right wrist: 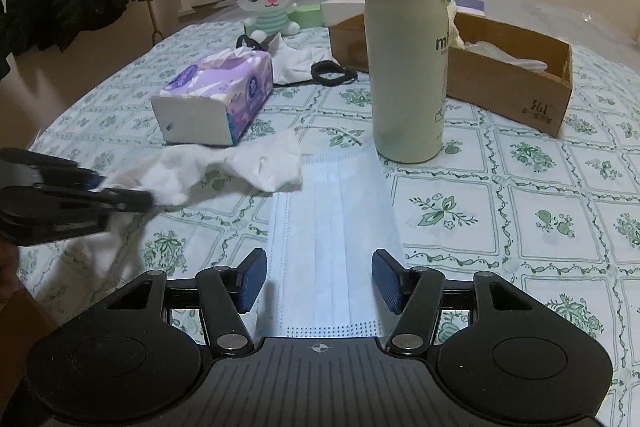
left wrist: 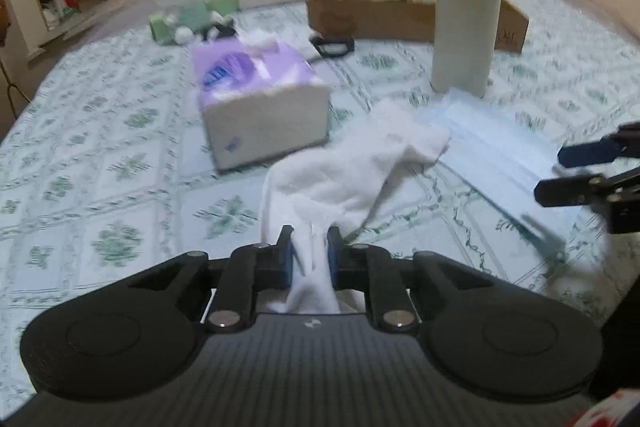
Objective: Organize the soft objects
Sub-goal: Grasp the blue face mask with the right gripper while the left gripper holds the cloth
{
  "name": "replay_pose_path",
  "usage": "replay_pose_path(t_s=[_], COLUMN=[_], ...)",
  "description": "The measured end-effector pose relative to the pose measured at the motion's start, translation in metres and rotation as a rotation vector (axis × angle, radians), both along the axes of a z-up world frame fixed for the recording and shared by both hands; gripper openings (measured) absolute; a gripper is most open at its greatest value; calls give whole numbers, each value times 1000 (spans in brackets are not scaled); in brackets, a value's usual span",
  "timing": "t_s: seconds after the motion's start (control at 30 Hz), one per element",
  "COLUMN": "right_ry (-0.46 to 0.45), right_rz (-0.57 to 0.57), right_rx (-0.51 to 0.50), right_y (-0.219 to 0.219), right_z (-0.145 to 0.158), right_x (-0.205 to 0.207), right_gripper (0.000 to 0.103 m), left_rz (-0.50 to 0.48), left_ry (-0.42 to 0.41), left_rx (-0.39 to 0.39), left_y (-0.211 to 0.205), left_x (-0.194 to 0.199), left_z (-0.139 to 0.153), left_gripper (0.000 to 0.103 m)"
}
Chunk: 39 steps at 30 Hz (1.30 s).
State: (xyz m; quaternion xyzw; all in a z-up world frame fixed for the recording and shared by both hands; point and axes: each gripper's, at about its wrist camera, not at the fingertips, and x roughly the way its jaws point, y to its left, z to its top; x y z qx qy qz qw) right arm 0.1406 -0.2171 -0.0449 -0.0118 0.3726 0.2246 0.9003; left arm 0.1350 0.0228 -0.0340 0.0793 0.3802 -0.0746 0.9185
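Left wrist view shows the left gripper (left wrist: 311, 255), fingers pinching a white sock (left wrist: 352, 167) on the tabletop (left wrist: 120, 167). Rightward, the right gripper (right wrist: 318, 281) hangs spread over a blue face mask (right wrist: 332, 227). Likely next: closing on it, then the cardboard box (right wrist: 512, 87).

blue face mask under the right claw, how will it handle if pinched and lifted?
Probably floppy: the face mask is thin pleated sheet lying flat on the tablecloth. Likely very light. Its far end lies under the white cloth, which may drag along.
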Motion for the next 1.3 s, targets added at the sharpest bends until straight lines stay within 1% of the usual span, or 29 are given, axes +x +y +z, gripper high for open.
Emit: replay_pose_path(t_s=[0.13,0.3,0.33,0.37,0.4,0.57,0.67,0.7,0.73,0.77,0.83,0.87,0.93,1.07,1.17,1.3], right_ry=[-12,-14,-16,-17,-19,-12,-9,-4,7,11,-9,-12,-17,-11,-3,-5], right_rz=[-1,-1,4,12,19,47,35,33,34,35,44,51,56,34,2,-35], right_rx=[11,-1,-9,-16,-22,-61,-102,-108,-116,-124,-128,-124,-128,-126,-85,-28], right_y=[-2,-3,-1,0,1,11,16,17,18,19,20,20,21,21,12,-5], right_z=[3,4,4,4,4,-5,-14,-17,-21,-24,-24,-24,-23,-19,-12,5], right_x=[-1,0,1,2,4,21,33,37,40,41,37,35,31,24,16,1], right_gripper=[58,59,67,75,86,87,86,84,74,69,47,41,4,2,2,2], left_rz=[8,-9,-13,-18,-21,-29,-32,-33,-33,-32,-31,-32,-33,-38,-46,-74], left_ry=[-76,-160,-167,-173,-178,-173,-157,-153,-151,-149,-145,-144,-144,-146,-147,-158], left_rx=[-57,-74,-79,-86,-94,-112,-120,-123,-124,-124,-128,-130,-135,-150,-163,-168], left_y=[10,7,6,5,4,-2,-3,-3,-3,-2,-2,-2,-2,-3,-5,-15], left_x=[-13,-16,-16,-16,-16,-14,-10,-10,-9,-9,-9,-9,-10,-14,-18,-24], left_z=[31,64,68,71,74,73,68,67,65,65,63,63,64,68,72,81], left_gripper=[14,14,14,14,14,14,14,14,14,14,14,14,14,14,14,14])
